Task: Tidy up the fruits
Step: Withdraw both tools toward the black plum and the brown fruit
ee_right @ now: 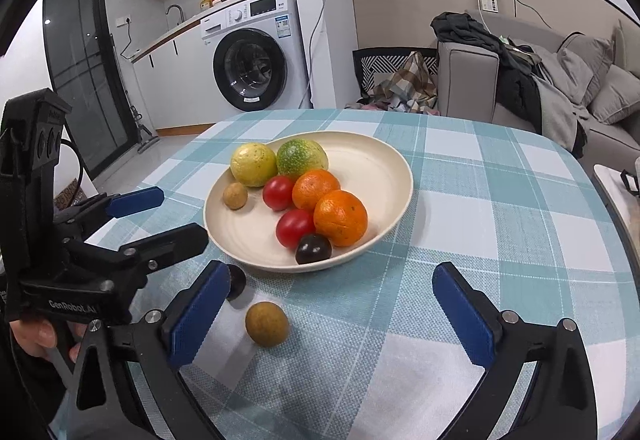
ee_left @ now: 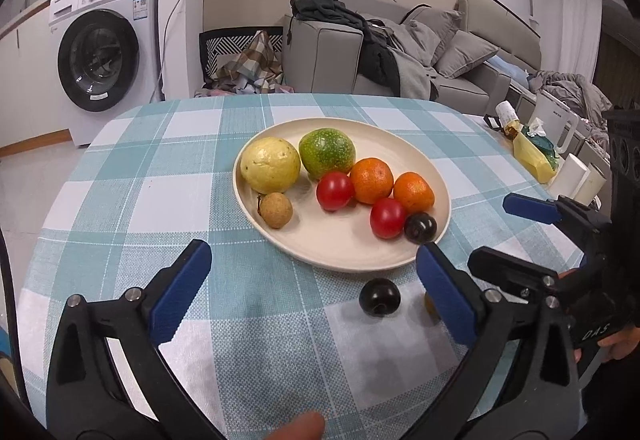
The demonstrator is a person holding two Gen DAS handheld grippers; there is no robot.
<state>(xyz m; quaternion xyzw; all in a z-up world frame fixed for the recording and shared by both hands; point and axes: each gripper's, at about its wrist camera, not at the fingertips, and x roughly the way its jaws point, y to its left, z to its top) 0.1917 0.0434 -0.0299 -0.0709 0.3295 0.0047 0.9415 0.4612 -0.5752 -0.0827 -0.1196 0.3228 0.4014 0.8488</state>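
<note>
Fruits: most sat on the cream plate [ee_right: 394,176] | dark plum [ee_left: 379,296] and brown longan [ee_right: 267,323] lay on the checked cloth [ee_right: 500,200] just beside the plate | left gripper [ee_left: 312,280] wide, empty | right gripper [ee_right: 332,314] wide, empty

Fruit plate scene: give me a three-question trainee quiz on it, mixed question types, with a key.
1. True or false: both the left gripper and the right gripper have their fingers open with nothing held between them.
2. How many fruits lie on the tablecloth outside the plate?
A) none B) two C) four
3. Fill in: the dark round fruit inside the plate sits at its near rim, next to a red ____.

Key
1. True.
2. B: the loose dark fruit and the loose brown fruit.
3. Tomato: the dark fruit in the plate lies beside the nearer tomato.
</note>
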